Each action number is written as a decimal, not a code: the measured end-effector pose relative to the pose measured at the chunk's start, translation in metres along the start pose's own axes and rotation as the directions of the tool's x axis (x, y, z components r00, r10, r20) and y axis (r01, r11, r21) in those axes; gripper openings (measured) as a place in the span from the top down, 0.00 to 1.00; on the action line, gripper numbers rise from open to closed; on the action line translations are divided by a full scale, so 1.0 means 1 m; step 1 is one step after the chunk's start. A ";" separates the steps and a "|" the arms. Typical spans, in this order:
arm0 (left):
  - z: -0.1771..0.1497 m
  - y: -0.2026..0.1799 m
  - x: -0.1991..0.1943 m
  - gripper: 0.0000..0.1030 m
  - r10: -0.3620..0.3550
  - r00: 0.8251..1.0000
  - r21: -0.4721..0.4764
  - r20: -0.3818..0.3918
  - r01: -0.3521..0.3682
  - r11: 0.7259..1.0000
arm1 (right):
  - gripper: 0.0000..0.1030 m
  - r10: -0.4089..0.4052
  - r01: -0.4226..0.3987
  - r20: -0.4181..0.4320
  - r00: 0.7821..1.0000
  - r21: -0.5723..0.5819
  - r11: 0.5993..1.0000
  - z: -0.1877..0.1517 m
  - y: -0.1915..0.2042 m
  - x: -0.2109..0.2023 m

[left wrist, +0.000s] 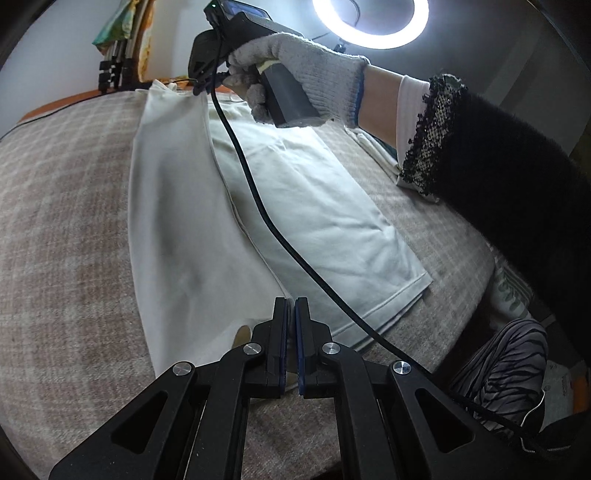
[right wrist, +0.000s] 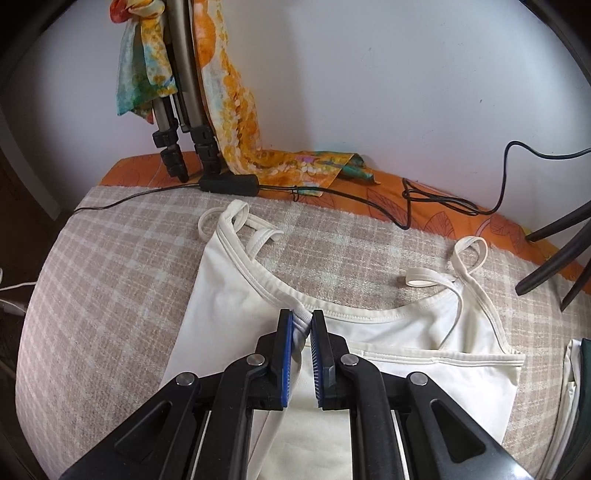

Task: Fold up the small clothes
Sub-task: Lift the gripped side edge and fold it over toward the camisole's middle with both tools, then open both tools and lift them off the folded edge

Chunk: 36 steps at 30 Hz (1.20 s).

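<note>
Both tools (left wrist: 291, 306) (right wrist: 302, 321) pinch white camisole (right wrist: 229, 302); left tool's grip hidden.

— What does the left gripper (left wrist: 291, 306) have?
— Its jaws are pressed together on the near edge of the white garment (left wrist: 314, 206), lifting a long fold of it off the checked blanket (left wrist: 62, 206).
— And the other hand?
— A gloved hand (left wrist: 303, 74) holds the right gripper (left wrist: 201, 86) at the fold's far end; its fingertips are too small to read. A black cable (left wrist: 258, 206) trails across the cloth, under a ring light (left wrist: 369, 22).
</note>
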<state>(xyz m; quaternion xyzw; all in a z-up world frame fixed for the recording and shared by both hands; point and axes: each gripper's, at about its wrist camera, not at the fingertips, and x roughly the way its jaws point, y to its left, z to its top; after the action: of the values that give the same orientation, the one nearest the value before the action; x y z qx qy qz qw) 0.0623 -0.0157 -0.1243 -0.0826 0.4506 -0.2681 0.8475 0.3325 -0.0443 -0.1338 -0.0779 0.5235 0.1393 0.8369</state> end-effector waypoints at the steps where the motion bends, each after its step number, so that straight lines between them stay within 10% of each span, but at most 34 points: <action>1: 0.000 -0.001 0.001 0.98 0.005 1.000 0.007 -0.004 -0.005 1.000 | 0.93 -0.001 0.001 -0.004 1.000 -0.003 1.000 0.000 0.000 0.002; 10: -0.003 -0.015 0.003 0.89 0.017 0.999 0.059 -0.051 -0.014 0.998 | 0.74 -0.039 0.039 -0.011 0.999 -0.014 0.999 -0.003 -0.012 0.005; 22: -0.001 -0.037 -0.018 0.58 0.048 0.998 0.141 0.046 -0.054 0.989 | 0.46 0.049 -0.068 0.168 0.985 0.112 0.991 -0.037 -0.067 -0.100; 36: 0.001 -0.092 -0.007 0.58 0.018 0.995 0.286 0.094 -0.045 0.957 | 0.39 0.009 -0.061 0.257 0.966 0.195 0.979 -0.120 -0.144 -0.201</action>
<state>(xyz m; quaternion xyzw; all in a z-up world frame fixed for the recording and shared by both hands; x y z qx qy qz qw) 0.0250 -0.0899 -0.0838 0.0366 0.3695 -0.3132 0.8741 0.1925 -0.2444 -0.0079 0.0350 0.4245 0.1093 0.8982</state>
